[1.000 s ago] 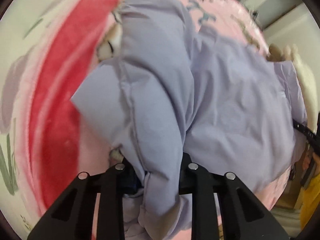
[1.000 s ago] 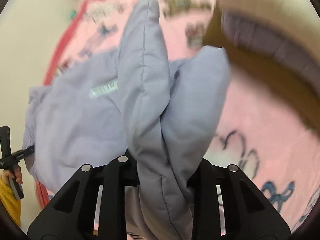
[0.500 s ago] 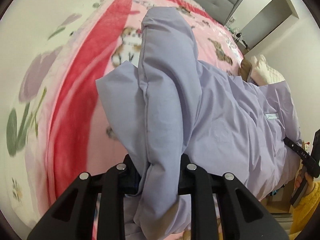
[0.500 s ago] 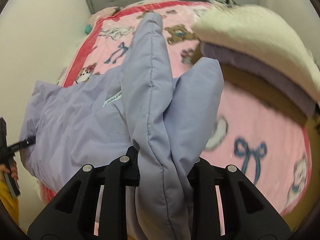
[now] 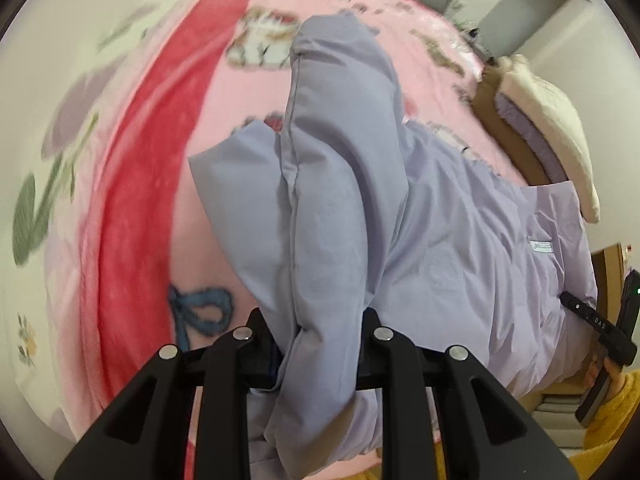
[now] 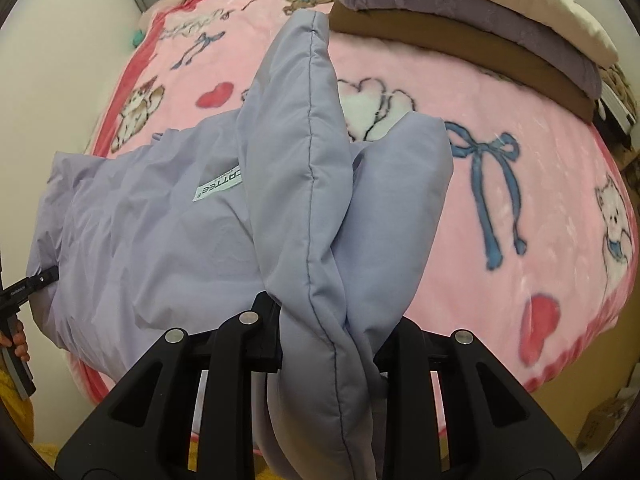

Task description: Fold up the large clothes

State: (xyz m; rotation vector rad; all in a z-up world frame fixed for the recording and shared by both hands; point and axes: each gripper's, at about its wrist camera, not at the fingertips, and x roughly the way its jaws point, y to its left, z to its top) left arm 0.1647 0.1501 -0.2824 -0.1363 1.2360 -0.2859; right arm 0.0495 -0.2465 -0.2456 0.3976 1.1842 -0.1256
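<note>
Fingers [image 5: 264,344] around garment [image 5: 340,184], lengthwise between grippers

The left hand-held gripper [image 5: 320,344] is clamped on a bunched fold of a lilac padded garment [image 5: 460,248], which rises between its black jaws and spreads off to the right. Under it lies a pink blanket [image 5: 160,208] with a red border, a blue bow and cartoon animals. At the right edge the right hand-held gripper [image 5: 596,324] grips the garment's far end. A stack of folded clothes [image 5: 548,120] sits on the bed beyond.
</note>
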